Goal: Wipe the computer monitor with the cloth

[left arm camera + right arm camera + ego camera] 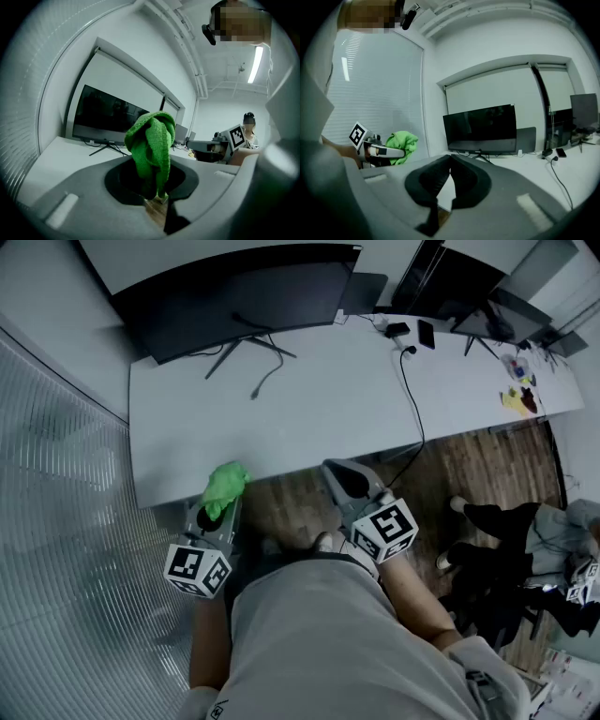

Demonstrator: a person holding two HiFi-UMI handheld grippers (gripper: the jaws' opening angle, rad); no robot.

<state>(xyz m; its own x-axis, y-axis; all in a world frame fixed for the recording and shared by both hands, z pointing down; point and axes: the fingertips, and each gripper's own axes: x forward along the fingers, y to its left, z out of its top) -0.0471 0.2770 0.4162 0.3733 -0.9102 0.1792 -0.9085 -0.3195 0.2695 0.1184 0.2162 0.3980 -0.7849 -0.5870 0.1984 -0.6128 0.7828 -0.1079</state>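
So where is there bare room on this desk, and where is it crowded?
Widest bare stretch: front left of the desk, between the monitor stand and the near edge, left of the black cable. A smaller patch right of that cable. Crowded: the far right, with phone and colourful items.

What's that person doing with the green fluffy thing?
A person stands at a white desk with tongs in each hand. The left tongs pinch a green cloth; the right tongs are shut and empty. The black monitor sits at the desk's far side, not yet touched by the cloth.
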